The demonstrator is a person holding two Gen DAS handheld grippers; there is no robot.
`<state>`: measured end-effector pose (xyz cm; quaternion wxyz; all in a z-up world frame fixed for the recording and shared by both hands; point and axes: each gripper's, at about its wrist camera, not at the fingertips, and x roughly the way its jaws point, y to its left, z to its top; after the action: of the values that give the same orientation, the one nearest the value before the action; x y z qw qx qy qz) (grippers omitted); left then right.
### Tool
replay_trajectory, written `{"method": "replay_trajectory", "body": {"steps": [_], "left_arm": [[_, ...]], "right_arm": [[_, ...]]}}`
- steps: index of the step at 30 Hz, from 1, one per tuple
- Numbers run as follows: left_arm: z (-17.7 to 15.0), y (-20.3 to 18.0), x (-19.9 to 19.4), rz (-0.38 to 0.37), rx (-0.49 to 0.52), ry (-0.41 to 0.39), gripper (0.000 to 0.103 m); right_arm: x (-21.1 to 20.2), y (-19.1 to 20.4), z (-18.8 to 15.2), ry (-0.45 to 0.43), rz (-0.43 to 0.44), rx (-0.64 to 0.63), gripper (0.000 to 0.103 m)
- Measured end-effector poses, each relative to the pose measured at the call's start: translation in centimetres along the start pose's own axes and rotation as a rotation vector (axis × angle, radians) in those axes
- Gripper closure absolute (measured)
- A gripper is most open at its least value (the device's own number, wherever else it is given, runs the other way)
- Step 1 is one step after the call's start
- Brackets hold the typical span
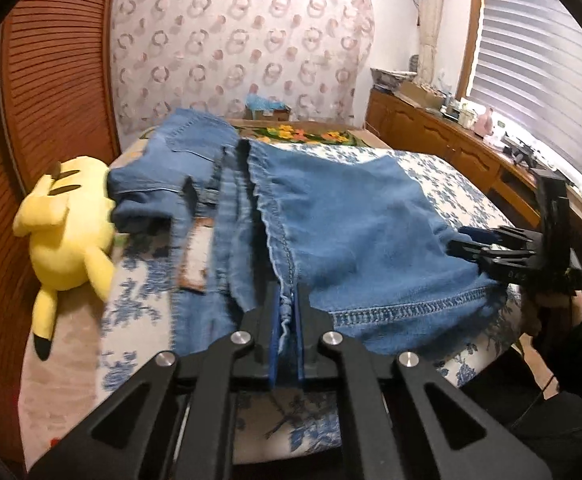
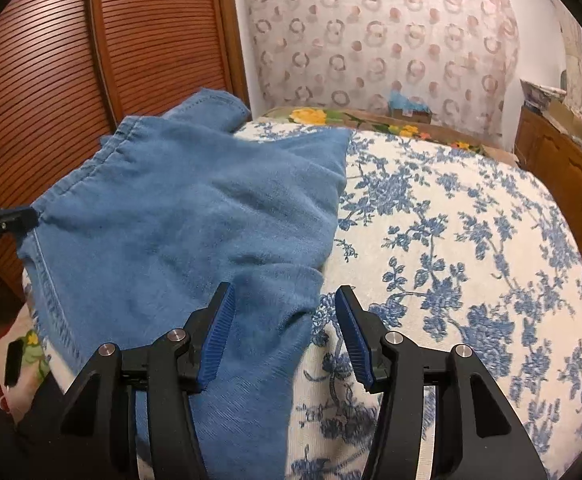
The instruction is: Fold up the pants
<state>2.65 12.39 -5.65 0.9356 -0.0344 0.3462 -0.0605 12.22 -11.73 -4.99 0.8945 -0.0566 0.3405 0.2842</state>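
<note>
Your left hand-held gripper [image 1: 287, 312] is clamped on the jeans' [image 1: 351, 216] hem seam; your right hand-held gripper [image 2: 287, 320] stands half open, denim between its pads, on the bed [image 2: 471, 240].

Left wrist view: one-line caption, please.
Left gripper shut on the jeans' hem seam on a floral bedspread, yellow plush toy alongside.

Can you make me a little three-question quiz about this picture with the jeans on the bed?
1. True or false: the left tongs are pinching the jeans.
2. What yellow thing lies beside the jeans?
3. The right tongs are: A) open, B) shut.

Key:
1. True, they pinch a seam.
2. A plush toy.
3. A, with a jeans corner between them.
</note>
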Motion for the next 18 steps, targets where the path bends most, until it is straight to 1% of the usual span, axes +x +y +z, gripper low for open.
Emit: {"method": "replay_trajectory", "body": {"steps": [1,2,4,7,9,14,17,18], "left_arm": [[-0.1,0.1,0.2,0.031,0.011,0.008,0.1],[-0.4,0.2,0.7,0.039,0.021,0.028,0.1],[-0.7,0.3,1.2,0.033,0.004,0.046,0.1],[-0.8,-0.1,1.4,0.046,0.011,0.046,0.099],[-0.7,-0.3,1.3,0.038,0.014,0.044,0.097],[0.0,-0.9,1.2,0.045,0.03,0.039,0.087],[0.4,-1.3,0.9,0.035,0.035,0.029,0.079],[0.6,-1.4,0.9,0.03,0.036,0.03,0.074]], "right_arm": [[-0.5,0.0,0.1,-0.011,0.001,0.0,0.05],[-1.0,0.0,0.3,-0.021,0.003,0.002,0.05],[-1.8,0.2,0.5,-0.033,0.002,0.001,0.05],[-2.6,0.5,0.7,-0.043,0.002,-0.012,0.05],[-2.7,0.5,0.8,-0.035,0.0,-0.019,0.05],[-3.0,-0.1,0.3,-0.032,-0.006,0.002,0.05],[-3.4,-0.2,-0.2,-0.028,-0.003,0.014,0.05],[-3.6,-0.2,-0.4,-0.027,0.0,0.016,0.05]]}}
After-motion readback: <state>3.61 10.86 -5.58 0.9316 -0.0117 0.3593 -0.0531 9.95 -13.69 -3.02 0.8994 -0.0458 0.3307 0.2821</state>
